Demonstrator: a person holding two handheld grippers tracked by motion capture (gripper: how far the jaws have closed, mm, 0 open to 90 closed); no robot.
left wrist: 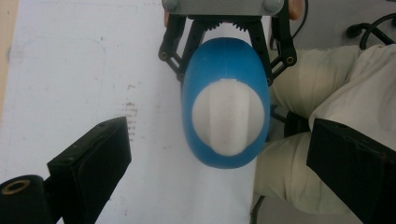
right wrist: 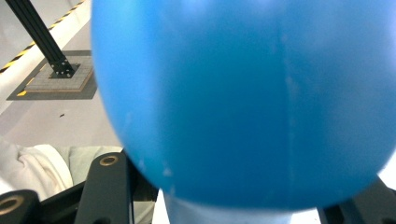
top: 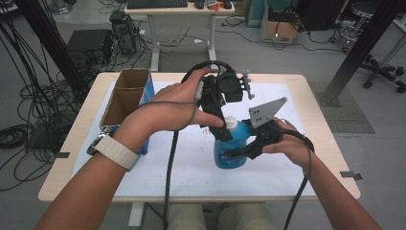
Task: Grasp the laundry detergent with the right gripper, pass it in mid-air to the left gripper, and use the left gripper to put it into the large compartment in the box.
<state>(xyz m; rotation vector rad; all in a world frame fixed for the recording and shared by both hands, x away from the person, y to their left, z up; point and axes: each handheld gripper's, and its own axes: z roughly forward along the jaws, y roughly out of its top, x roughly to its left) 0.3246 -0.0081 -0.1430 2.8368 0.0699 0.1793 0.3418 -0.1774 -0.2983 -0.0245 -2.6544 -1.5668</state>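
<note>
Your right claw (top: 239, 152) is clenched around the blue bottle (top: 232, 146), which stands upright on the white mat (top: 191, 167) toward the near edge of the surface (top: 72, 139), right of its middle. Your left claw (left wrist: 219, 154) hangs just above the bottle's white cap (left wrist: 227, 116), pointing down, its jaws spread wide on either side and touching nothing. A cardboard box (top: 125, 93) sits at the left edge

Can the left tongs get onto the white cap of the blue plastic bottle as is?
Probably yes: the left tongs stand open directly above the white cap, nothing between. The right tongs clamp the blue plastic bottle lower down, clear of the cap.
</note>
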